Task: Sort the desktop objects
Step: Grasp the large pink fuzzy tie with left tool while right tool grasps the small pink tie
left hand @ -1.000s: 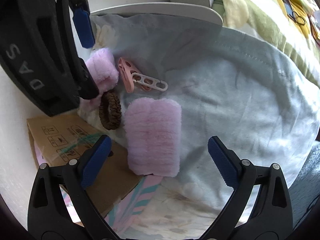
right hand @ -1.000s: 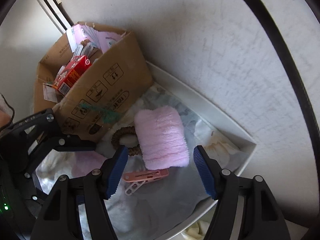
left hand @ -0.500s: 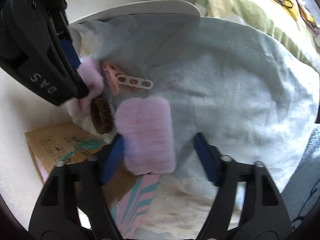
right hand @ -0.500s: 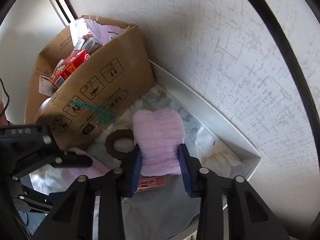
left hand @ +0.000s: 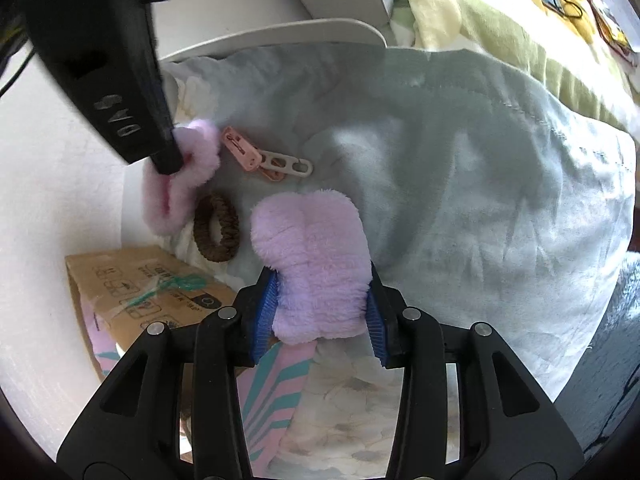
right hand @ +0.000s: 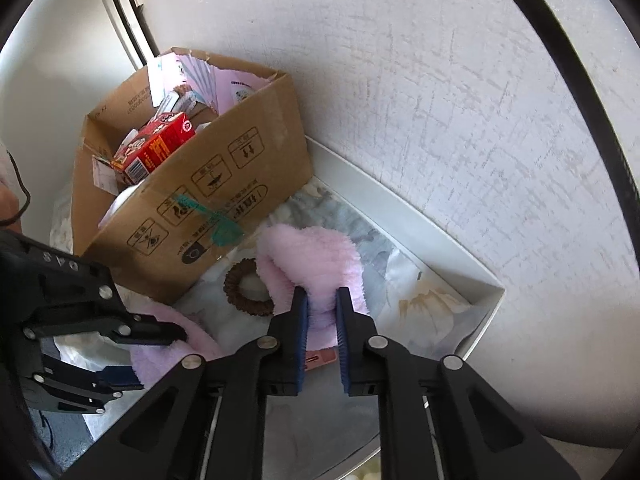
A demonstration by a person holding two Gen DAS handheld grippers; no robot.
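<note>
Two pink plush cuffs lie on a pale blue cloth [left hand: 460,152]. My left gripper [left hand: 320,316] has one plush cuff [left hand: 312,256] between its blue pads, which squeeze its sides as the jaws are closing. My right gripper [right hand: 322,320] is shut on the other plush cuff [right hand: 316,260], pinching it into a fold. In the left wrist view the right gripper [left hand: 172,164] comes in from the upper left onto that cuff [left hand: 188,188]. In the right wrist view the left gripper [right hand: 152,354] sits at the lower left on its cuff [right hand: 176,344].
A brown hair tie [left hand: 216,228] lies between the cuffs. A pink clip [left hand: 240,152] and a beige clip [left hand: 286,164] lie just beyond. An open cardboard box [right hand: 192,184] of packets stands against the wall. The white tray rim [right hand: 440,248] borders the cloth.
Both grippers went from wide open around the cuffs to closed on them. The right cuff is now pinched and folded. The left gripper has risen a little with its cuff.
</note>
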